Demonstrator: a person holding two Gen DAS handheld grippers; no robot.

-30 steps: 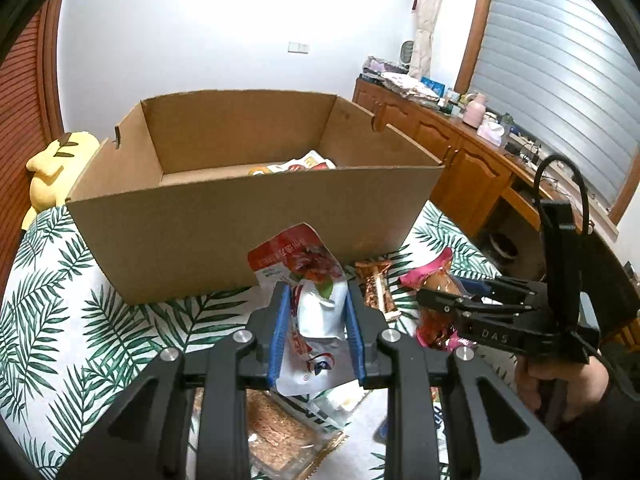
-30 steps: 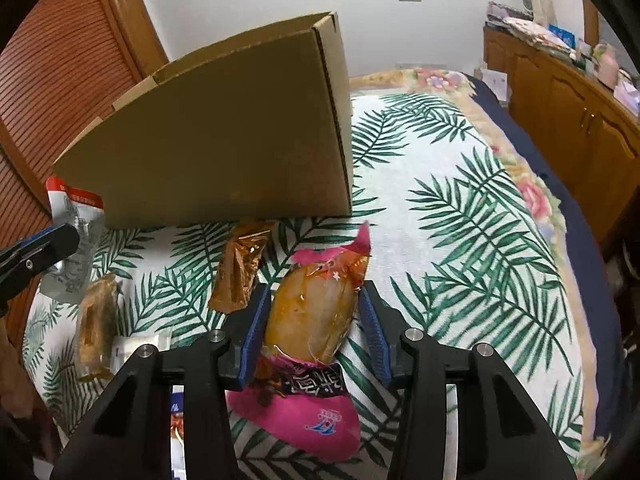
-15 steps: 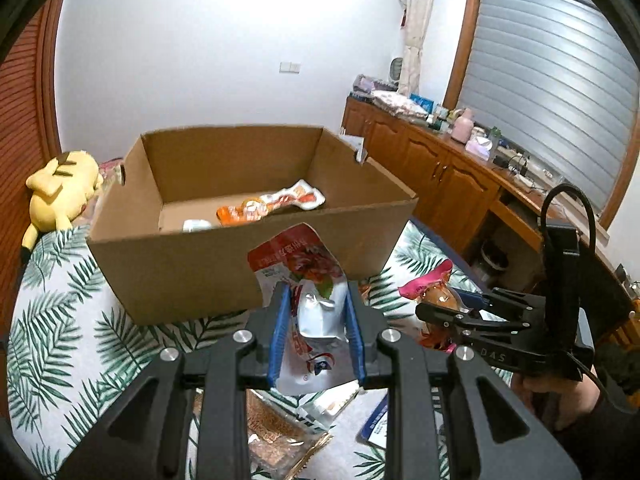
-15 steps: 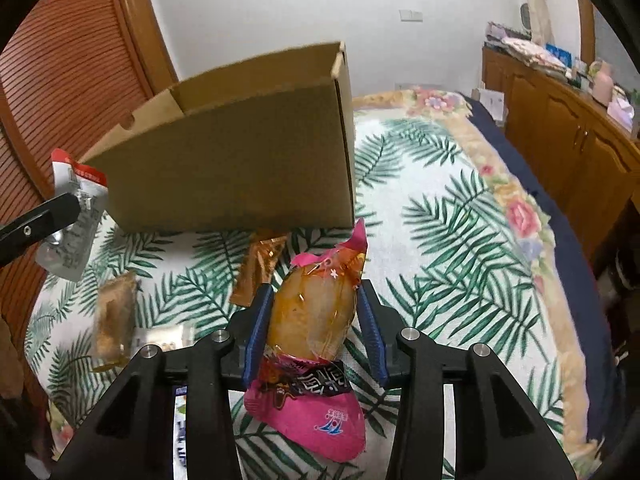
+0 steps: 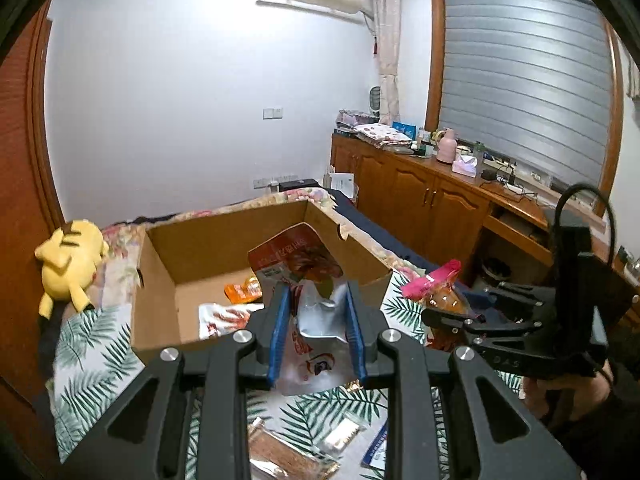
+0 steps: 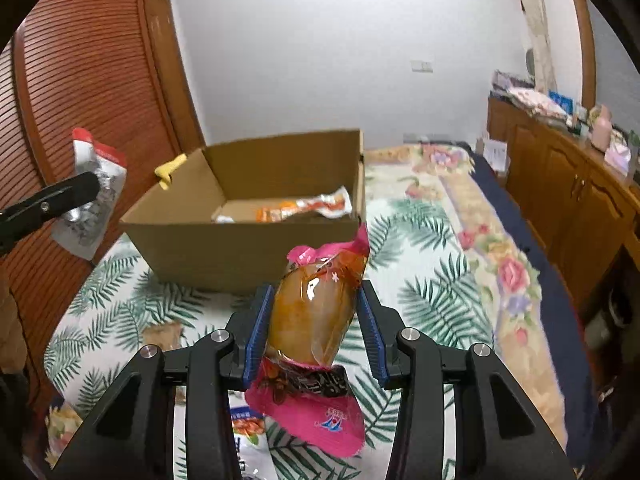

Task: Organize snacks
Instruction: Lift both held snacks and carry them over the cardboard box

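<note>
Our left gripper (image 5: 316, 332) squeezed a shiny red-and-silver snack pouch (image 5: 308, 308) above the open brown cardboard box (image 6: 248, 248). Our right gripper (image 6: 316, 332) squeezed a pink-ended, maybe meat, packet (image 6: 316, 312) nearby.

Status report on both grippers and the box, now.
Left gripper shut on red-and-silver foil pouch. Right gripper shut on pink-ended clear snack pack. Open cardboard box ahead, some packets inside. Path unobstructed.

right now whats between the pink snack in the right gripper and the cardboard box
Only bare leaf-print bedspread lies between the pink snack and the cardboard box; the right wrist view shows it.
</note>
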